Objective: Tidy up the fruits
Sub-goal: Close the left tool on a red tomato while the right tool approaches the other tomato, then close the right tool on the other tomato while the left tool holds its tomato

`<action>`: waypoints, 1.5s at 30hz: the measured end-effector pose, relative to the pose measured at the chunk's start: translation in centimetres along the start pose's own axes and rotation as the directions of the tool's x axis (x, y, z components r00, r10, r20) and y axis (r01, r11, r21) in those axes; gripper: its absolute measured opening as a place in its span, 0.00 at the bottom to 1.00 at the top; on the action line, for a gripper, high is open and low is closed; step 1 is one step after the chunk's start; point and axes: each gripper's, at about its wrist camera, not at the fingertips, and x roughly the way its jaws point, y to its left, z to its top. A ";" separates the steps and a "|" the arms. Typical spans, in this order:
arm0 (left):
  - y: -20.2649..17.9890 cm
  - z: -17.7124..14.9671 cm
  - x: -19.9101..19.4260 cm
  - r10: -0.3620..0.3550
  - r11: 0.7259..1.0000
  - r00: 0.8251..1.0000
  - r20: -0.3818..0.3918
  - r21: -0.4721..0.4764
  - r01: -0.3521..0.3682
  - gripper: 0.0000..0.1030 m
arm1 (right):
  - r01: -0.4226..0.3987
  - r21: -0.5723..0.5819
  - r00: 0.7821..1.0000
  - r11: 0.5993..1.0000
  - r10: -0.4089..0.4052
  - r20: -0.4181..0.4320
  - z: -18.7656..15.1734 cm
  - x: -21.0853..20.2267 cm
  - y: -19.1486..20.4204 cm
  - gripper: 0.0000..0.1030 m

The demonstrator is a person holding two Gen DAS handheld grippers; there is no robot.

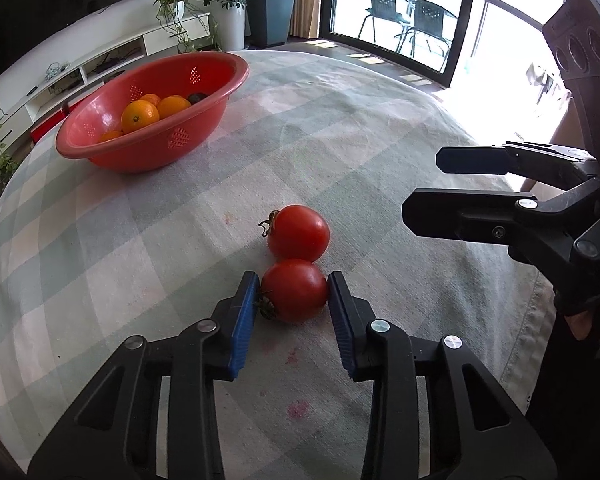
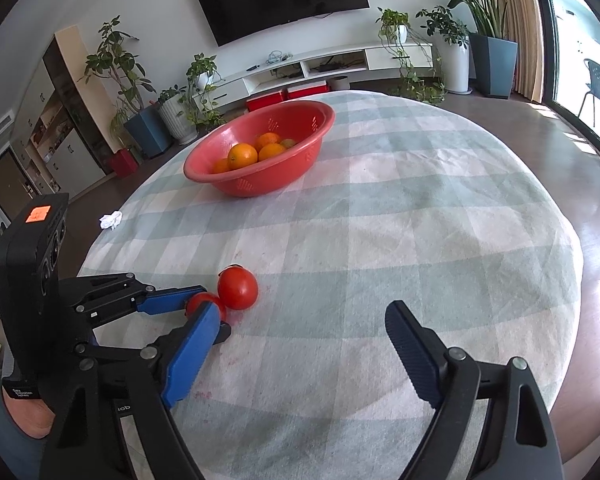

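Two red tomatoes lie touching on the checked tablecloth (image 1: 380, 128). My left gripper (image 1: 293, 280) is shut on the nearer tomato (image 1: 294, 292), with a blue pad pressed against each side while it rests on the cloth. The farther tomato (image 1: 298, 232) lies free just beyond it. My right gripper (image 2: 304, 316) hovers open and empty to the right of the tomatoes, and shows side-on in the left wrist view (image 1: 420, 184). From the right wrist, the left gripper (image 2: 204, 304) half hides the held tomato (image 2: 200, 302) beside the free one (image 2: 238, 288).
A red colander bowl (image 1: 236, 64) at the far left of the table holds several oranges (image 1: 140, 116) and a dark fruit (image 1: 198, 98). A crumpled white tissue (image 2: 111, 221) lies near the left table edge. Pink stains (image 1: 298, 408) mark the cloth near me.
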 end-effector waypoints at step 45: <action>0.7 -2.2 -1.5 -0.028 0.997 0.999 -0.019 -0.072 0.026 0.55 | 0.035 -0.148 0.996 0.988 -0.047 -0.079 0.8 4.1 2.7 0.73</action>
